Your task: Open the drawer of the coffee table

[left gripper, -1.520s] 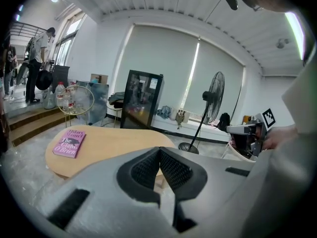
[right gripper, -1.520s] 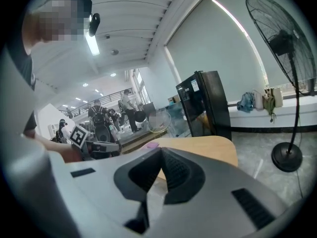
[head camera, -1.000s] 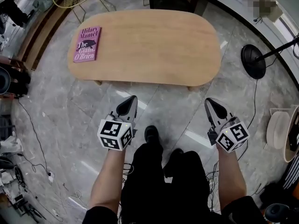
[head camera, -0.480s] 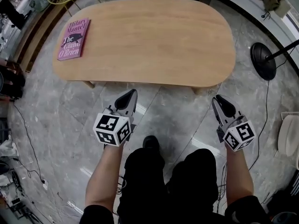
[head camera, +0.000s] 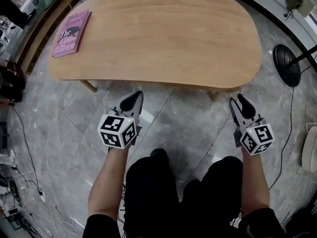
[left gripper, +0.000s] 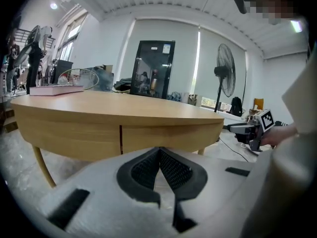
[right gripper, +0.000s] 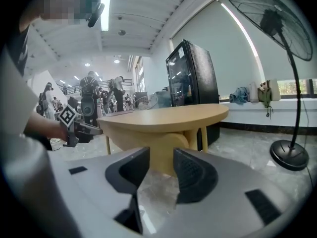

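The oval wooden coffee table [head camera: 158, 33] fills the top of the head view. Its front apron [left gripper: 163, 137] faces the left gripper view, cut by a dark vertical seam [left gripper: 120, 139]. My left gripper [head camera: 134, 98] hangs low over the floor just in front of the table's near edge, jaws shut and empty [left gripper: 159, 155]. My right gripper [head camera: 237, 101] is near the table's right front leg [right gripper: 171, 150]. Its jaws have just been opening and stand apart [right gripper: 161, 170] with nothing between them. Neither gripper touches the table.
A pink book [head camera: 69, 32] lies on the table's far left corner. A floor fan's round base [head camera: 286, 66] and cables sit on the marble floor at right. The person's black-clad legs [head camera: 163, 192] are just behind the grippers.
Both grippers have sunk toward the floor and come nearer the table's front edge. The right gripper's jaws went from shut to apart. The left jaws stayed shut.
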`<state>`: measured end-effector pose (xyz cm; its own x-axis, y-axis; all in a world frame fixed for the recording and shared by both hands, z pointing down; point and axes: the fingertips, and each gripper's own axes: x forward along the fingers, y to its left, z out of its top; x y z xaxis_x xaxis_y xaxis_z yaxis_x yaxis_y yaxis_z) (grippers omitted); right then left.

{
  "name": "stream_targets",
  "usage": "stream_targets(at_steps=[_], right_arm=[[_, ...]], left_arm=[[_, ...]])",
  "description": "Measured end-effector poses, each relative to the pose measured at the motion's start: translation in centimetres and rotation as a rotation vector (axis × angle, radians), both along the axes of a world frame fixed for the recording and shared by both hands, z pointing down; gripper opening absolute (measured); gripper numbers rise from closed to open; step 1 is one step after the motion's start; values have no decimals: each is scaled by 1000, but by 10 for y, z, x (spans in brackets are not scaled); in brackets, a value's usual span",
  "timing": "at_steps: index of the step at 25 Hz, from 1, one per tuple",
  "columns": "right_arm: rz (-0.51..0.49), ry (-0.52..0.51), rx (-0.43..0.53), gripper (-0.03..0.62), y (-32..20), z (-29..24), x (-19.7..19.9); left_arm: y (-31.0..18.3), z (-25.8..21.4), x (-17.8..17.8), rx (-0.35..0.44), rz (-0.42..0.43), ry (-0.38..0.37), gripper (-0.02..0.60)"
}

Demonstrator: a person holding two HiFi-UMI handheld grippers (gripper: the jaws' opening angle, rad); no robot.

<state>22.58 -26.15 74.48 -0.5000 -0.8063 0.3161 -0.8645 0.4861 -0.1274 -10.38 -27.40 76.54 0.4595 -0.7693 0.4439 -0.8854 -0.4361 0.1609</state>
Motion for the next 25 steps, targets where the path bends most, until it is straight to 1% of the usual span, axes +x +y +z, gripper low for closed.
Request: stream_targets(at_steps=[5, 10, 12, 17, 21, 25], right_arm=[[16, -4, -9, 232, -4, 6, 1], [27, -16, -14, 272, -9, 7, 7], [21, -5, -7, 275, -12, 7, 8], [13, 28, -15, 273, -21, 15, 6], [15, 43, -23, 265, -26, 18, 5], [12, 51, -24, 259, -30, 21, 2]], left_arm=[[-5, 7, -8, 15, -28, -7, 11], [-14, 12, -14, 30, -50, -39, 12], [-21, 15, -15, 29, -40, -52, 117], [-37, 22, -21, 31, -35, -98, 252], [-37, 23, -21, 41, -40, -112, 252], [-39, 20, -24, 48, -49, -91, 268]])
